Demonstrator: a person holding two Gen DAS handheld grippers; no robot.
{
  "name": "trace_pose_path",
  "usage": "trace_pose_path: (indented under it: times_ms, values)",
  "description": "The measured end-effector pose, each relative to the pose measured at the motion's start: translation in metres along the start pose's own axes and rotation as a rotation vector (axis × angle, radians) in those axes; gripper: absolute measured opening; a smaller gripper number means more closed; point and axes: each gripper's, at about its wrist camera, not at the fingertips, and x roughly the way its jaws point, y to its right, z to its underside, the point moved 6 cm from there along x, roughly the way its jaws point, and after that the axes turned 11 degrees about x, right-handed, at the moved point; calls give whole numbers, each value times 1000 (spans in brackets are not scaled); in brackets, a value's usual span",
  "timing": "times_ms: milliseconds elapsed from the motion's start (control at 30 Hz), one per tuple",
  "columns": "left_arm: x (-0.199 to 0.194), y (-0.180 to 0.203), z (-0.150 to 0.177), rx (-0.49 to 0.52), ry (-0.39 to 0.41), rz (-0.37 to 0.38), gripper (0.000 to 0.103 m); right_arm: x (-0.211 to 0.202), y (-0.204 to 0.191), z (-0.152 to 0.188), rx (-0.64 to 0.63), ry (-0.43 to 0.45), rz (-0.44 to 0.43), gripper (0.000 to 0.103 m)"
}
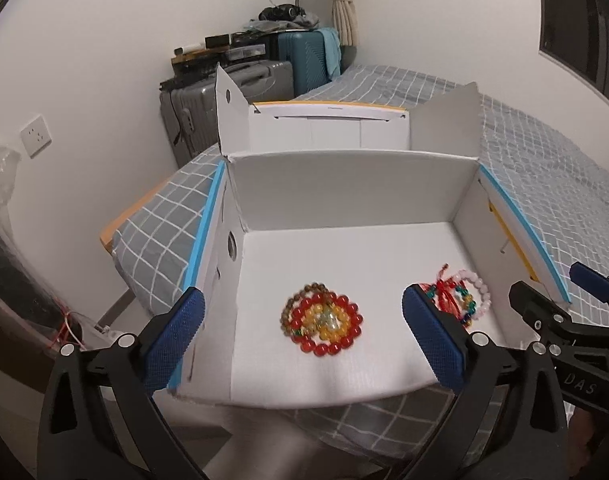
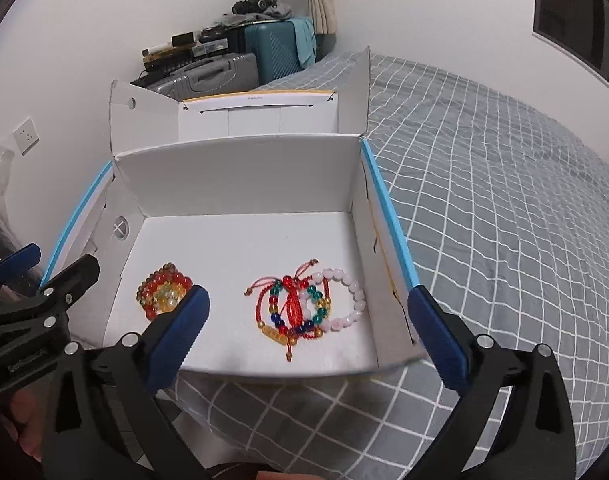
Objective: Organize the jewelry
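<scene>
Left wrist view: a white box [image 1: 344, 184] sits on a grey checked bed [image 1: 544, 152], suitcases [image 1: 224, 92] behind; the left hand-held gripper [image 1: 304, 344], spread apart, hovers before stacked bracelets [image 1: 322, 324] inside. Right wrist view: the right hand-held gripper [image 2: 308, 336], also spread, faces other bracelets [image 2: 308, 304] in the box.

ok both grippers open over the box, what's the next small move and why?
Probably lower the right gripper onto the tangled pile of bracelets and take the pink bead bracelet, the loosest one at its right edge. Both grippers are open and empty. The other stack already sits nested under the left gripper in the white box.
</scene>
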Motion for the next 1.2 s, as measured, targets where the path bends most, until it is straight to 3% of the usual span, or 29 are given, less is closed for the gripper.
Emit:
trace_pose_path:
  times_ms: [533, 1200]
  values:
    - [-26, 6, 56, -34, 52, 56, 97, -32, 5, 47, 0, 71, -14, 95]
    - [-26, 8, 62, -25, 49, 37, 97, -34, 9, 53, 3, 77, -10, 95]
